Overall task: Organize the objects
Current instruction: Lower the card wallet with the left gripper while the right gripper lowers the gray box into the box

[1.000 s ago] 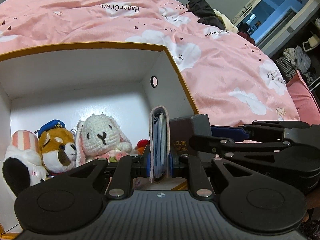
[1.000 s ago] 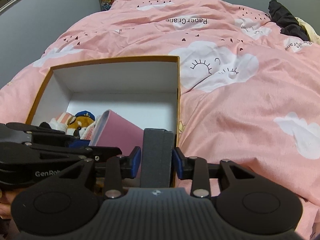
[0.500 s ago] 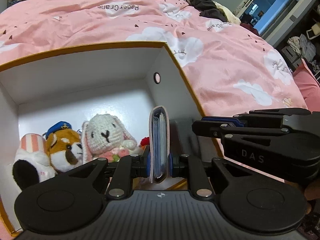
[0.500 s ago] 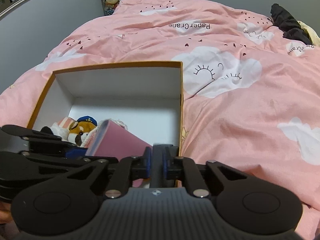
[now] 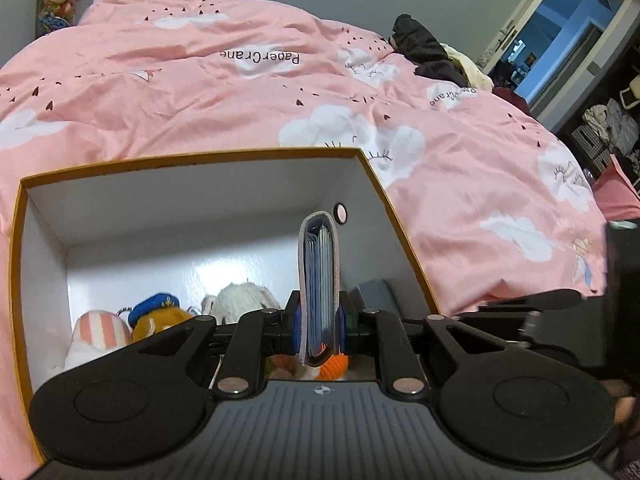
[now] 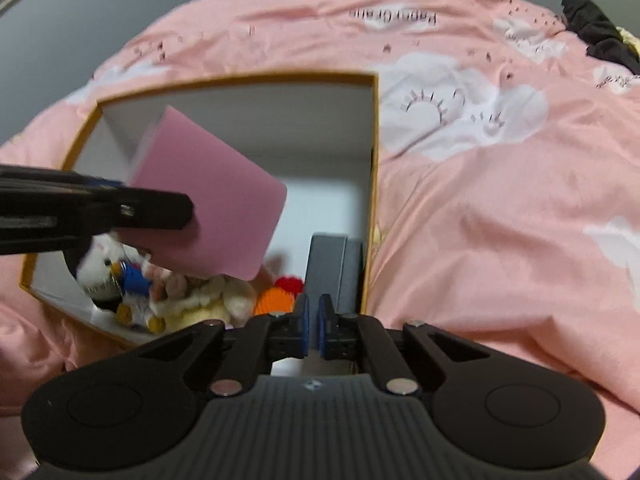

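Note:
My left gripper (image 5: 319,328) is shut on a pink card holder (image 5: 319,280), held upright on its edge above the open orange-rimmed box (image 5: 192,158). From the right wrist view the same card holder (image 6: 212,208) hangs tilted over the box (image 6: 240,80). My right gripper (image 6: 314,328) is shut with nothing between its blue pads, low over the box's near right corner. Just beyond it a dark grey case (image 6: 334,268) stands inside the box against the right wall. Plush toys (image 5: 240,300) and an orange knitted piece (image 6: 276,300) lie on the box floor.
The box sits on a bed under a pink cloud-print quilt (image 5: 460,184). Dark clothes (image 5: 428,50) lie at the far right of the bed. A doorway (image 5: 568,32) is beyond them. The back half of the box floor is bare.
My right gripper let go of the grey case and closed empty; the case now stands inside the box at its right wall. My left gripper rose a little with the card holder.

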Tool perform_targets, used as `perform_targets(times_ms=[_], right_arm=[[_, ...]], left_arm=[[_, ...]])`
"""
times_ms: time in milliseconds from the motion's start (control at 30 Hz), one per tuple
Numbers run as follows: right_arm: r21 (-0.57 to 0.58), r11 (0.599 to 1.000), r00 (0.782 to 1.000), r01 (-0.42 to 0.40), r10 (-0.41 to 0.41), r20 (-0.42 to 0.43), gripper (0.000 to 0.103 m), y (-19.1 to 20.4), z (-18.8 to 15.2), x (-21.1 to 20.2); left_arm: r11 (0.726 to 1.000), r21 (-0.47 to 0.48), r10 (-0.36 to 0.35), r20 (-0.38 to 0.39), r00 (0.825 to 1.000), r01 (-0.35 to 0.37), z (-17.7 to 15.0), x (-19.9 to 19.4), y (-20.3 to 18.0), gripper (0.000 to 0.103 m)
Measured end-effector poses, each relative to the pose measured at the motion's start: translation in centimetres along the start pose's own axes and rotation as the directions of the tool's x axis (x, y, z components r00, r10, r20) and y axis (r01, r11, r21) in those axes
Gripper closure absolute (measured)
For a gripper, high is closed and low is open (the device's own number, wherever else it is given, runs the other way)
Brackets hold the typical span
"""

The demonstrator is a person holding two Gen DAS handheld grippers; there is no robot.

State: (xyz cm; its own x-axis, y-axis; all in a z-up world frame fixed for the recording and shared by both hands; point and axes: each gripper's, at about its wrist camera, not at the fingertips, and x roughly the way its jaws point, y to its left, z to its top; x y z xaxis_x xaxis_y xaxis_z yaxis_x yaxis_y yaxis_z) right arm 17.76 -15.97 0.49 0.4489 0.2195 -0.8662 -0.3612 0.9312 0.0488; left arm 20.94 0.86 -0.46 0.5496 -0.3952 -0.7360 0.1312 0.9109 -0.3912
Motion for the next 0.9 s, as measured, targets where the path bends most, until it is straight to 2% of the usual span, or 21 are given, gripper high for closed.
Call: perform_targets(times_ms=[200, 333, 433, 667, 833, 900], right_arm=[[0.069, 0.998, 0.993, 0.005, -0.013, 0.117, 0.097, -1.6, 1.4, -2.1], [0.104, 0.994, 0.987, 0.031, -0.046, 0.153, 0.097, -2.5, 2.1, -2.3], [0.133, 0.991, 0.986, 0.020, -0.041, 0.160, 0.097, -3.1, 2.3, -1.9], [0.162, 0.987, 0.985, 0.007, -0.035, 0.168, 0.096, -4.1, 2.2, -1.3], [0.188, 0.982, 0.986, -0.011, -0.021, 0.168, 0.096, -4.5, 1.9, -0.8], [0.191, 0.981, 0.985, -0.019, -0.014, 0.169, 0.096, -4.6, 1.9, -0.7]], left_arm=[[1.000, 0.002, 0.025, 0.006, 1.000, -0.025, 1.2, 2.0, -0.3, 0.085], [1.000, -0.014, 0.019, 0.004, 1.000, -0.019, 2.3, 3.7, -0.7, 0.085], [0.999, -0.013, 0.036, 0.006, 0.999, -0.036, 3.1, 4.8, -1.3, 0.085], [0.998, -0.009, 0.059, -0.057, 0.997, -0.059, 4.0, 8.0, -2.3, 0.084], [0.998, -0.034, 0.056, -0.092, 0.994, -0.059, 4.1, 9.1, -2.4, 0.083], [0.998, -0.057, 0.034, -0.107, 0.994, -0.040, 4.2, 9.2, -2.3, 0.080]])
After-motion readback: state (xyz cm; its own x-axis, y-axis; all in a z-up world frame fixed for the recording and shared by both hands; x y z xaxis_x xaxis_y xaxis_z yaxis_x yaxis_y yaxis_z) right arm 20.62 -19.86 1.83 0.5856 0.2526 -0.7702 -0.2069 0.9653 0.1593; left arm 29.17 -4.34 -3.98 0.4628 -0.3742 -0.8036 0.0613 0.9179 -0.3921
